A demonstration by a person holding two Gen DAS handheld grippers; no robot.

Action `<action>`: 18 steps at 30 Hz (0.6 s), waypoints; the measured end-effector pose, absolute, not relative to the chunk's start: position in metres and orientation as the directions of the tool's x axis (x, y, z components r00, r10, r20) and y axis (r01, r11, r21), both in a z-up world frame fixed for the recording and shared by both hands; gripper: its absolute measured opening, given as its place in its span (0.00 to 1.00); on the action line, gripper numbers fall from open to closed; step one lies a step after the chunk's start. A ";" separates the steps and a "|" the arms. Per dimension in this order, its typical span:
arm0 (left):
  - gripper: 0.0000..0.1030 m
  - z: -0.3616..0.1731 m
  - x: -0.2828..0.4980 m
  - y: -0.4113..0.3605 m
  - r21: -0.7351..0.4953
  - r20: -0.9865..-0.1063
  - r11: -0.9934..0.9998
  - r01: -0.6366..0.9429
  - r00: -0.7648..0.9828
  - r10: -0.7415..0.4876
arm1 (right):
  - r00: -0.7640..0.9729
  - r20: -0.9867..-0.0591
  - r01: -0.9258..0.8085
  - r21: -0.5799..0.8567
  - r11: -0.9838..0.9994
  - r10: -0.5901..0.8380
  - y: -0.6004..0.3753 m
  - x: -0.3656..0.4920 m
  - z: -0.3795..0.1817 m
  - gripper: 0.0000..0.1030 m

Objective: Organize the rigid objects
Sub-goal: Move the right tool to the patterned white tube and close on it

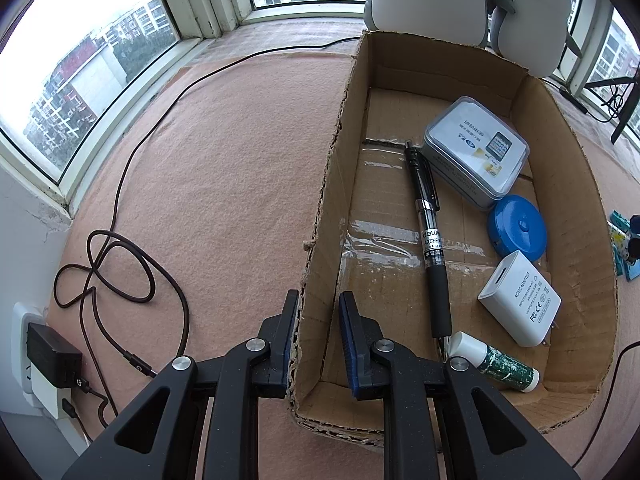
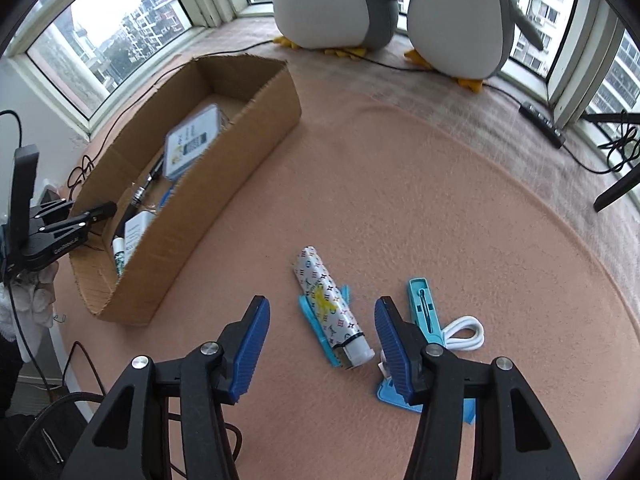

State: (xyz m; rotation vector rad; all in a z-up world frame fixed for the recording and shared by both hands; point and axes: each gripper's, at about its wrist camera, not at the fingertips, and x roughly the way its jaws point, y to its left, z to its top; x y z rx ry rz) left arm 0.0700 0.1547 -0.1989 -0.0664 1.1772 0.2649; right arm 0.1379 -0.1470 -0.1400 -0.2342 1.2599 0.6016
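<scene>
My left gripper [image 1: 319, 304] is shut on the left wall of an open cardboard box [image 1: 340, 152], close to its near corner. In the box lie a grey tin [image 1: 476, 148], a black pen [image 1: 430, 232], a blue round case [image 1: 518, 226], a white adapter [image 1: 520, 304] and a green tube [image 1: 492, 362]. My right gripper [image 2: 320, 308] stands open over a patterned tube [image 2: 326, 300] on the pink cloth, one finger on each side, not touching. The tube rests across a teal clothes peg [image 2: 316, 330]. A second teal peg [image 2: 424, 308] lies beside the right finger.
A white cable loop [image 2: 464, 334] and a flat blue piece [image 2: 390, 394] lie near the right finger. Two penguin plush toys [image 2: 332, 4] stand by the windows behind the box [image 2: 224, 184]. A dark cable [image 1: 120, 264] and a wall charger [image 1: 52, 356] lie to the box's left.
</scene>
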 end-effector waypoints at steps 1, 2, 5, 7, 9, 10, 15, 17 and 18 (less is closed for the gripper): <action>0.19 -0.199 0.070 0.155 0.087 -0.919 0.967 -0.239 0.356 0.170 | 0.171 -0.940 -0.542 0.162 0.825 0.296 -0.147 0.139 -0.143 0.48; 0.19 -0.199 0.070 0.155 0.086 -0.919 0.967 -0.239 0.356 0.170 | 0.161 -0.941 -0.539 0.168 0.825 0.297 -0.147 0.141 -0.146 0.48; 0.19 -0.199 0.070 0.155 0.085 -0.919 0.967 -0.240 0.356 0.169 | 0.142 -0.945 -0.535 0.177 0.826 0.295 -0.147 0.144 -0.152 0.42; 0.19 -0.199 0.070 0.155 0.085 -0.919 0.967 -0.240 0.356 0.170 | 0.132 -0.946 -0.528 0.186 0.828 0.297 -0.147 0.146 -0.155 0.40; 0.19 -0.199 0.070 0.156 0.085 -0.919 0.967 -0.240 0.356 0.169 | 0.126 -0.945 -0.520 0.198 0.831 0.303 -0.147 0.148 -0.158 0.39; 0.19 -0.199 0.070 0.156 0.085 -0.919 0.967 -0.240 0.356 0.170 | 0.119 -0.944 -0.515 0.207 0.832 0.309 -0.147 0.149 -0.159 0.38; 0.19 -0.199 0.070 0.155 0.086 -0.919 0.967 -0.239 0.356 0.170 | 0.103 -0.946 -0.513 0.215 0.831 0.307 -0.143 0.149 -0.163 0.30; 0.19 -0.199 0.070 0.155 0.086 -0.919 0.967 -0.240 0.356 0.170 | 0.100 -0.945 -0.513 0.218 0.830 0.311 -0.143 0.148 -0.164 0.27; 0.19 -0.199 0.070 0.155 0.086 -0.919 0.967 -0.240 0.356 0.170 | 0.100 -0.945 -0.513 0.218 0.830 0.311 -0.141 0.148 -0.164 0.27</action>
